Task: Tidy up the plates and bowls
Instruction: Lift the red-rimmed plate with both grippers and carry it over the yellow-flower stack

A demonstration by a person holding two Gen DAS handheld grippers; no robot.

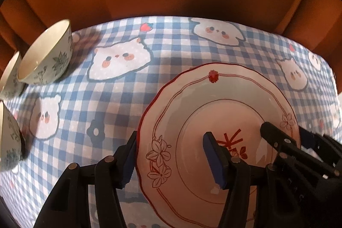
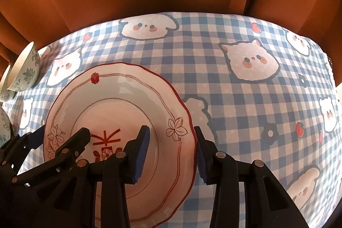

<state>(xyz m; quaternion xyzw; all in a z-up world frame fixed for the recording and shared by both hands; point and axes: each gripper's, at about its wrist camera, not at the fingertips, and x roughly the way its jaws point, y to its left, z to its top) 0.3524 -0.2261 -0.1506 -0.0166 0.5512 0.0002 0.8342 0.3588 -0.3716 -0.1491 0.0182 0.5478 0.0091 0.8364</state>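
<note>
Right now both grippers are straddling opposite edges of the one plate (image 1: 218, 121) lying flat on the checked cloth (image 1: 181, 46). The left gripper (image 1: 171, 161) is standing with its jaws apart, one finger outside the plate's left rim and the other over the middle; the right gripper (image 2: 168, 155) is mirroring it on the right rim, jaws likewise spread. Neither looks to be pinching yet: in each view there is a gap showing between the blue pads (image 2: 142, 149) and the china, so I'm reading both as open and getting ready to clamp, not as carrying.

The plate is sitting toward the near side of the table, apparently resting on the cloth rather than lifted. Over at the far left, three bowls (image 1: 46, 55) are waiting: one plain to see, another cut off behind it, and a third at the left edge nearer the camera. They are standing near one another but not nested, and I'm seeing no second plate anywhere.

So the tidying is looking barely begun, to my eye. Nothing is stacked; the plate is lying well apart from the bowls, and the bowls are wanting gathering into a pile.
</note>
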